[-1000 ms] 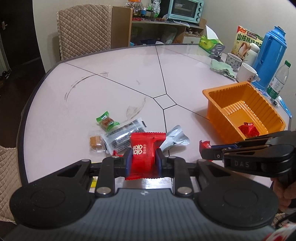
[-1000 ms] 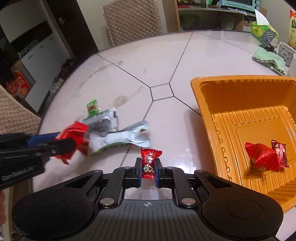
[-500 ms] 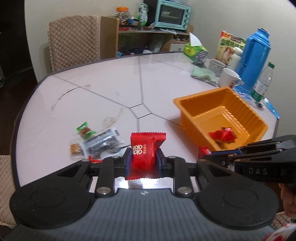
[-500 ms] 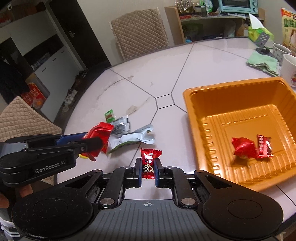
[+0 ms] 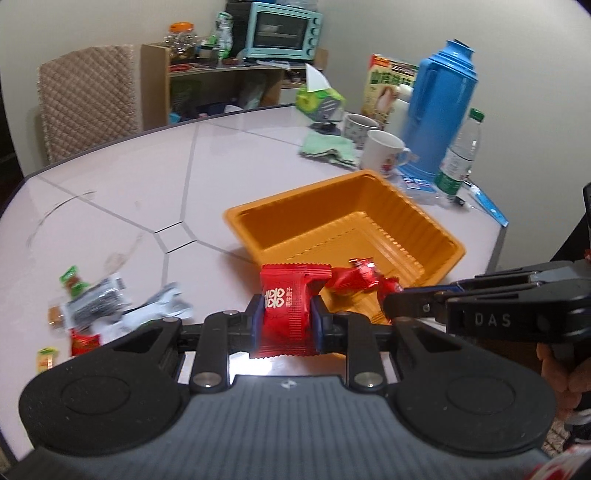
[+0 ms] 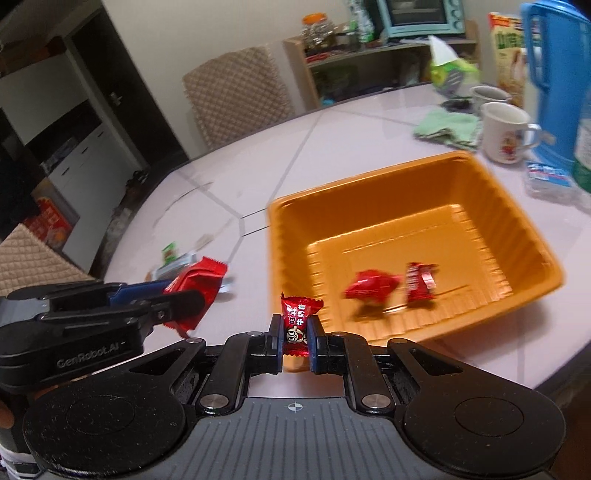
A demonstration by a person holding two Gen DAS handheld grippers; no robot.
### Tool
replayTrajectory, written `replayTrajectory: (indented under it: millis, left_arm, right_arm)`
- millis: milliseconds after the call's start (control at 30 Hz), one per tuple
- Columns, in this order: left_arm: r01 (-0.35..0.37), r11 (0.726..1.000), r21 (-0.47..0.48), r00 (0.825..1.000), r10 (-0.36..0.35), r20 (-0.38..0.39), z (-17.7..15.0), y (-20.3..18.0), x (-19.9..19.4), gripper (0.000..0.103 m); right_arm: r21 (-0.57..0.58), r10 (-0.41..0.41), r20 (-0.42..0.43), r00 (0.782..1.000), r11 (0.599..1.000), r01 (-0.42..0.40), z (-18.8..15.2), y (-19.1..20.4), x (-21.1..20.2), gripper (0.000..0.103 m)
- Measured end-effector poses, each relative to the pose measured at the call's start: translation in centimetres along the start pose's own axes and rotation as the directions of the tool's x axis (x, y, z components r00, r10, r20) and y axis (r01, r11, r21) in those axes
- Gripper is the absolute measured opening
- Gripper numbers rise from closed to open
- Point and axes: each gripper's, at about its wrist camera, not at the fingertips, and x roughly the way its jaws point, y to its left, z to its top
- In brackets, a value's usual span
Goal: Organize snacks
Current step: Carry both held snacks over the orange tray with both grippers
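one orange tray (image 6: 517, 236), two mugs (image 5: 382, 153), one blue thermos (image 5: 439, 107)

Home dining room: toaster oven (image 5: 282, 31), thermos (image 5: 441, 110), mugs (image 5: 384, 155), quilted chair (image 5: 86, 101).

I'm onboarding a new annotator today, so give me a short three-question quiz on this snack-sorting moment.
1. True or false: the left gripper is shut on a red square packet.
2. How many red snacks already lie in the orange tray? A) none B) two C) five
3. Fill in: the right gripper holds a small red ____.

Key: 1 true. 2 B: a crumpled red wrapper and a red bar. 3 candy.
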Motion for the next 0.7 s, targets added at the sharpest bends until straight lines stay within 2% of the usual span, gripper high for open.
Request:
replayTrajectory:
  millis: [333, 567, 700]
  left_arm:
    - [-0.021, 1.0, -0.006, 1.0, 0.021, 0.003, 1.7, -5.3, 3.1, 0.024]
    - [-0.098, 0.992, -0.079, 0.995, 0.097, -0.022, 2.9, -6.3, 5.9, 0.024]
    - [-0.149, 0.985, -0.086, 0.989, 0.147, -0.035, 3.2, -6.6, 7.0, 0.024]
  right_arm:
    - [0.014, -0.085, 0.051, 0.995, 0.996, 0.084, 2.1, -7.8, -2.4, 0.013]
    - [-0.007, -0.097, 0.049, 0.994, 0.995, 0.098, 4.0, -12.3, -1.9, 0.013]
    - [-0.03, -0.087, 0.033, 0.996, 0.996, 0.088, 4.7, -13.9, -0.7, 0.013]
